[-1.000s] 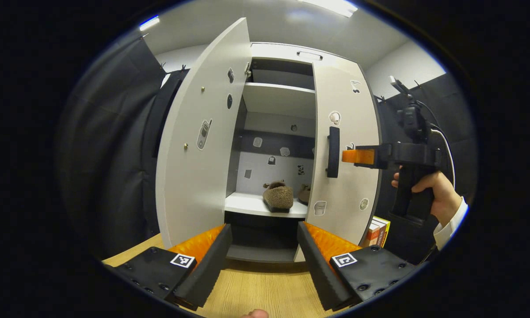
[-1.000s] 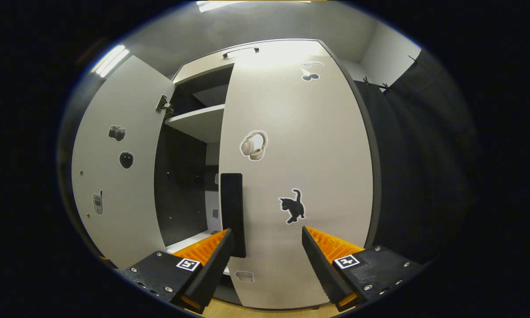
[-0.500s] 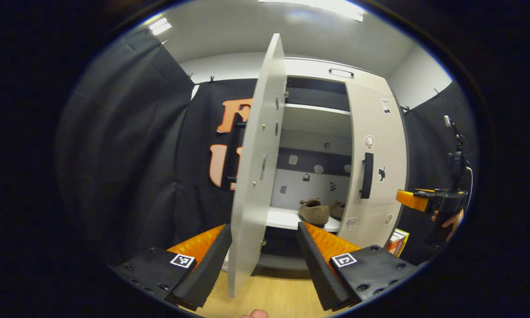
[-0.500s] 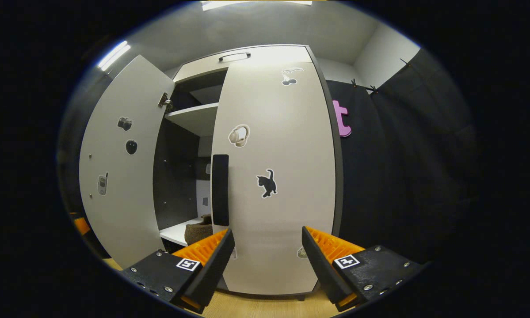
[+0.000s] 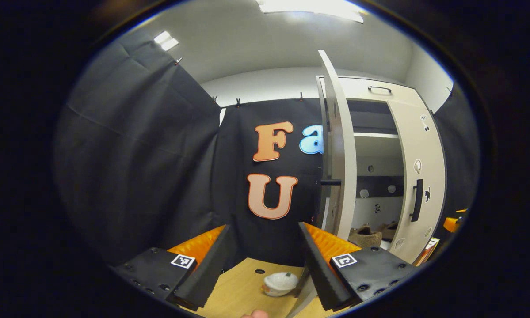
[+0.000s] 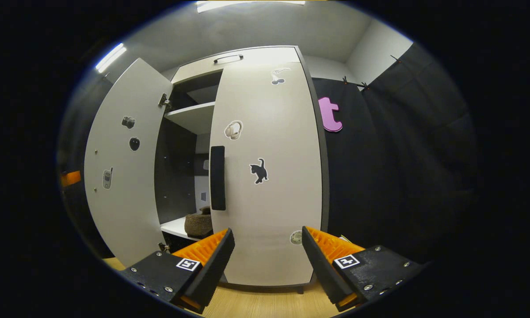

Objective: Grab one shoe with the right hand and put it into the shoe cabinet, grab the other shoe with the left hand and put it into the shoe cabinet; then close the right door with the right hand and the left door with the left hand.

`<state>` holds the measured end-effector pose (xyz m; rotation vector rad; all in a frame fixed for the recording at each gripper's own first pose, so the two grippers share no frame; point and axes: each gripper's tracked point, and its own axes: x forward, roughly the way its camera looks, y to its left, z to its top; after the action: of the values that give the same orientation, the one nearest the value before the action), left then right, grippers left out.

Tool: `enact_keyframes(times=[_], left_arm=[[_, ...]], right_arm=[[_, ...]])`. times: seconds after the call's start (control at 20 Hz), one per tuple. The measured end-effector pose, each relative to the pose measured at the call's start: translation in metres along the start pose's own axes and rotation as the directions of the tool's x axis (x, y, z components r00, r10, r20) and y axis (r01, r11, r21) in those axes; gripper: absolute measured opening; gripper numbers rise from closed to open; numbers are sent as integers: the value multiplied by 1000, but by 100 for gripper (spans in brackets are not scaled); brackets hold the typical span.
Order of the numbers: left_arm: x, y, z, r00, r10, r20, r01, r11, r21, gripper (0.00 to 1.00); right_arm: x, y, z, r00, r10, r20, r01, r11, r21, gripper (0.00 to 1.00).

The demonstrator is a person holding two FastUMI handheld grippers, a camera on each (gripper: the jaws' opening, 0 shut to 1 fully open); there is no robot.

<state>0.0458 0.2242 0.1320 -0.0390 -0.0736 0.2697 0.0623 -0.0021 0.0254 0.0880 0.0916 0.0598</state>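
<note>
L gripper: fingers spread, nothing between them; left door edge-on at 2 o'clock, open. Shoes on cabinet shelf at 4 o'clock, behind it. R gripper: fingers spread, empty, facing right door, which looks shut. Small white cup on wood floor at 6 o'clock.

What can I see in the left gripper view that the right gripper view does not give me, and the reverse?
Left gripper view: a white bowl on the wooden table, and the left door edge-on. Right gripper view: that door's inner face with a phone sticker. Both: the right door, and a brown shoe on the cabinet shelf.
</note>
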Motion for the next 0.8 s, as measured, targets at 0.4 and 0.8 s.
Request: enact_keyframes(times=[0.4,0.8], left_arm=[[21,-10,-14,1000,-9,-8,9,1000,-27,92],[10,-43,-14,996,-86,-10,86,995,-47,95]], right_arm=[[-8,-15,3,999,-41,2,41,999,-13,94],[-8,-6,1,1000,-15,-4,15,1000,-10,94]])
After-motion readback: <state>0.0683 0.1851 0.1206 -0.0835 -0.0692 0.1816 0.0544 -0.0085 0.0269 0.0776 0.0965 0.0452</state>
